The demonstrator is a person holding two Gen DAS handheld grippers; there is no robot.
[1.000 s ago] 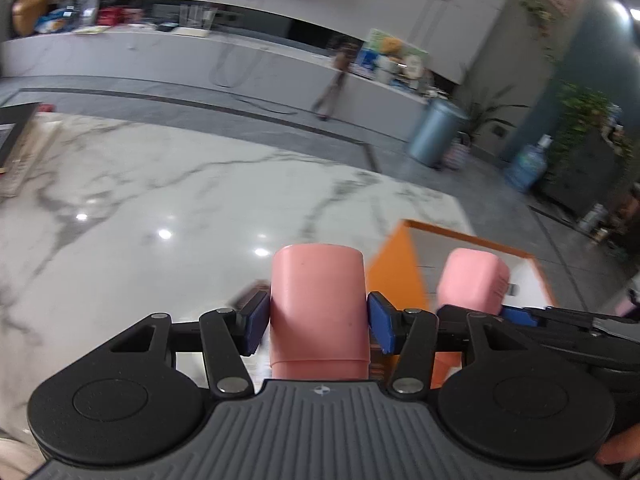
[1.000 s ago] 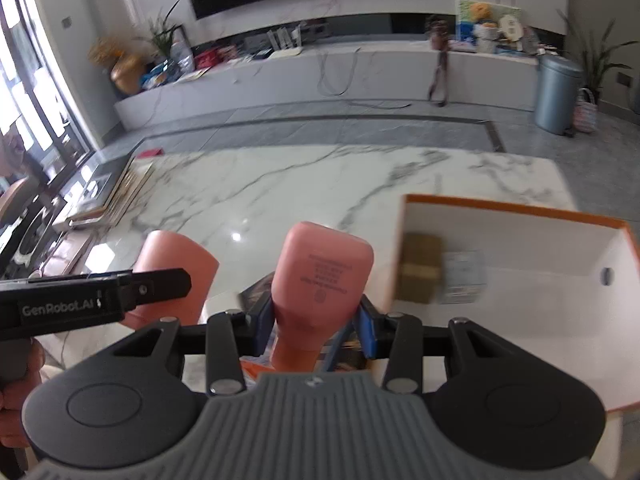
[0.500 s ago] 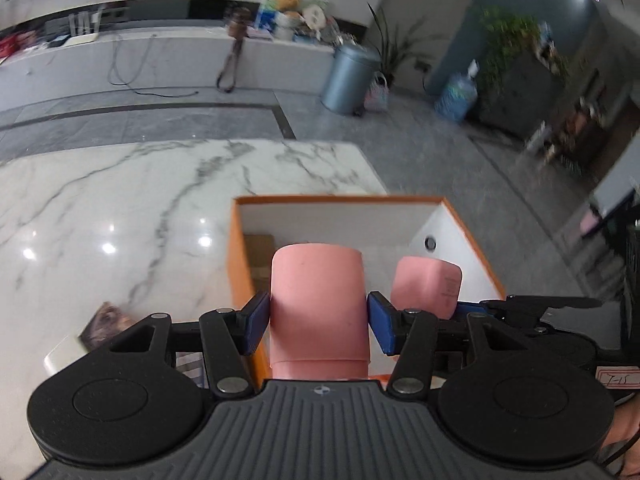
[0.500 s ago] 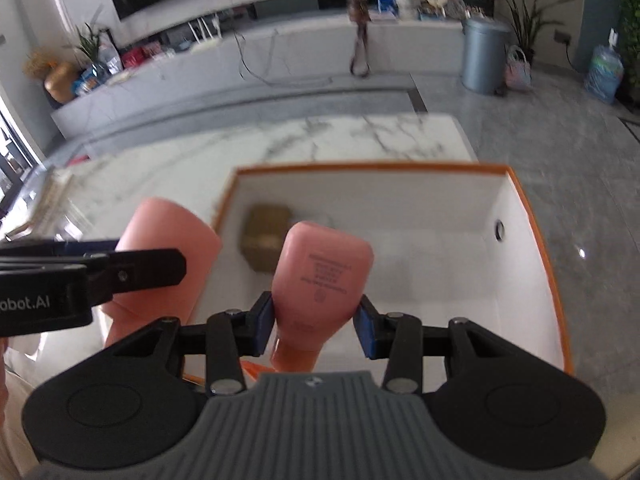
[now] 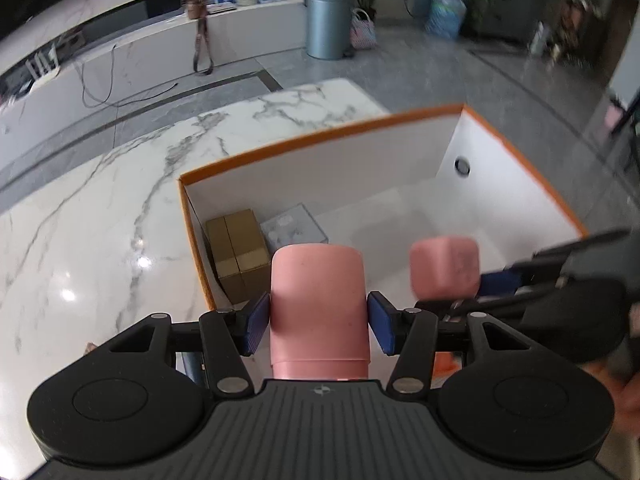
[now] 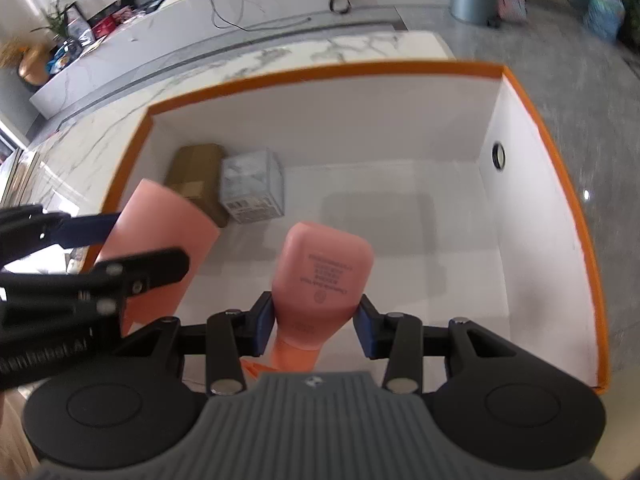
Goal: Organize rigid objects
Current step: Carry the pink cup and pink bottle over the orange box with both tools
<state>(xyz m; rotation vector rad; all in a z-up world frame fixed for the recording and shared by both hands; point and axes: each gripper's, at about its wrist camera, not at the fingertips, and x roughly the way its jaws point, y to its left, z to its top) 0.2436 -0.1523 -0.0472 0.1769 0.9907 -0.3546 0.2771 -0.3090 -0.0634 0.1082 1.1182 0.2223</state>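
The left gripper (image 5: 318, 316) clamps a pink cylinder (image 5: 318, 304); the right gripper (image 6: 316, 326) clamps a pink bottle (image 6: 324, 276). Both hang over the orange-rimmed box (image 6: 320, 70), which holds a brown carton (image 6: 194, 174) and grey carton (image 6: 252, 186) far left.

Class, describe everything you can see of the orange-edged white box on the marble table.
The orange-edged white box is a large open-topped carton, card-like, white inside with orange rim and outer walls. One side wall has a small round dark hole. It sits on the white marble table. In one corner of its floor lie a brown cardboard carton and a small grey box side by side. The rest of the floor is bare.
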